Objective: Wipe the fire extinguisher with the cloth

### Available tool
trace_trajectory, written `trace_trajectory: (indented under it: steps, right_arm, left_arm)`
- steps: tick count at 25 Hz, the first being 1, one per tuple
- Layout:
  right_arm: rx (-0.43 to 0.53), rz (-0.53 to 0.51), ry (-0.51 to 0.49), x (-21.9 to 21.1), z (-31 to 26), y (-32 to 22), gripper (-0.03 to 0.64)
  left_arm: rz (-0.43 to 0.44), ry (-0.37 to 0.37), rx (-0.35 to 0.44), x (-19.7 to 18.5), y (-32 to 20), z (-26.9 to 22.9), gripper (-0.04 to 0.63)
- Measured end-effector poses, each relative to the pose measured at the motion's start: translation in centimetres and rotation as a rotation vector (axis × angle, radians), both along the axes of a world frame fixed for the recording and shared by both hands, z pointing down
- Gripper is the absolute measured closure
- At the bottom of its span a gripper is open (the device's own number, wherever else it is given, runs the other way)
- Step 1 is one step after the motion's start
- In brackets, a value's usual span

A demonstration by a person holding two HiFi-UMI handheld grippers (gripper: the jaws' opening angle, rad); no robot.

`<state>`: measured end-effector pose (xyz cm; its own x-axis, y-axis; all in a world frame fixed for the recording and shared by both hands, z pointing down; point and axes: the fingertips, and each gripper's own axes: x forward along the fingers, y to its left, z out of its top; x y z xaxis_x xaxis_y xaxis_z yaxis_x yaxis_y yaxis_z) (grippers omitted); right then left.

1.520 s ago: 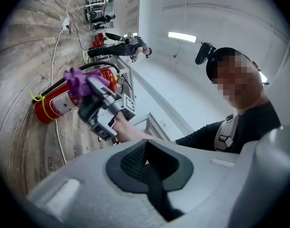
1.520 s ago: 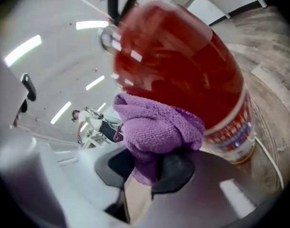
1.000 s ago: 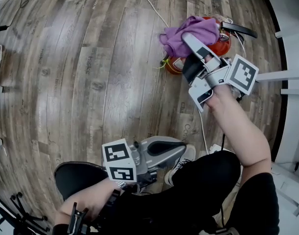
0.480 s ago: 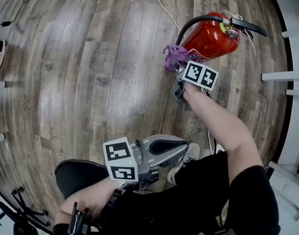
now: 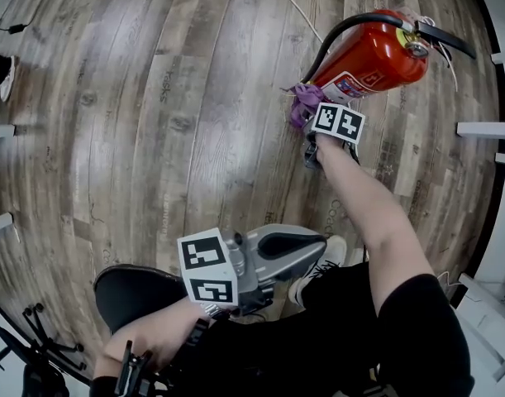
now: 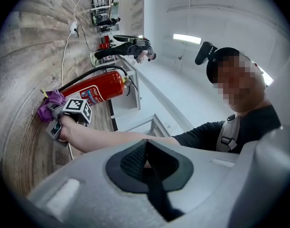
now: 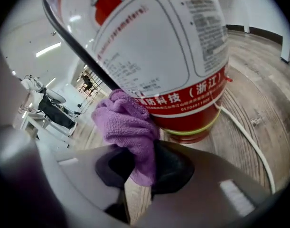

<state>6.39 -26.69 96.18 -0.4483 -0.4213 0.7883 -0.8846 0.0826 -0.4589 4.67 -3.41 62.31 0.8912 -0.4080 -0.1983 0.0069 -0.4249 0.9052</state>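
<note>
The red fire extinguisher (image 5: 369, 58) stands on the wooden floor at upper right of the head view, with a black hose (image 5: 339, 33) and black handle (image 5: 444, 38). Its white label fills the right gripper view, extinguisher (image 7: 154, 51). My right gripper (image 5: 308, 118) is shut on the purple cloth (image 5: 301, 103), which presses against the lower side of the cylinder; the cloth (image 7: 128, 127) bunches between the jaws. My left gripper (image 5: 297, 251) is held low near my lap, jaws together with nothing in them. In its view the extinguisher (image 6: 95, 90) and cloth (image 6: 50, 103) show far left.
A white cable (image 5: 295, 5) runs across the floor behind the extinguisher and past its base (image 7: 249, 137). White furniture legs (image 5: 483, 128) stand at the right edge. A black chair base (image 5: 29, 354) sits at lower left. My knee and shoe (image 5: 318, 267) are below the right arm.
The cloth has slid from the top of the extinguisher down to its lower side. The right gripper followed it down and toward me. The left gripper stayed still.
</note>
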Motion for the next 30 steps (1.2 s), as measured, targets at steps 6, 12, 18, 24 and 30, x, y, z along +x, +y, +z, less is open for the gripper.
trace_trajectory:
  steps: [6, 12, 18, 24, 30]
  right_arm:
    - [0.028, -0.175, -0.175, -3.2, -8.8, 0.2, 0.532]
    - [0.332, -0.482, -0.284, -4.3, -29.0, 2.1, 0.532]
    - [0.934, -0.831, 0.359, -1.6, -45.5, 0.1, 0.532]
    - [1.085, -1.380, 1.489, 0.6, -45.1, -5.9, 0.532]
    - [0.965, -1.764, 1.769, 0.9, -41.8, -8.2, 0.532]
  left_arm:
    - [0.021, 0.008, 0.019, 0.6, 0.1, -0.7, 0.597]
    - [0.019, 0.002, 0.007, 1.4, -0.1, -0.6, 0.597]
    - [0.021, 0.001, 0.022, 2.0, -0.6, -0.8, 0.597]
    - [0.028, 0.008, 0.030, 2.4, -0.8, -1.2, 0.597]
    - [0.023, 0.019, 0.037, 2.2, -1.2, -1.5, 0.597]
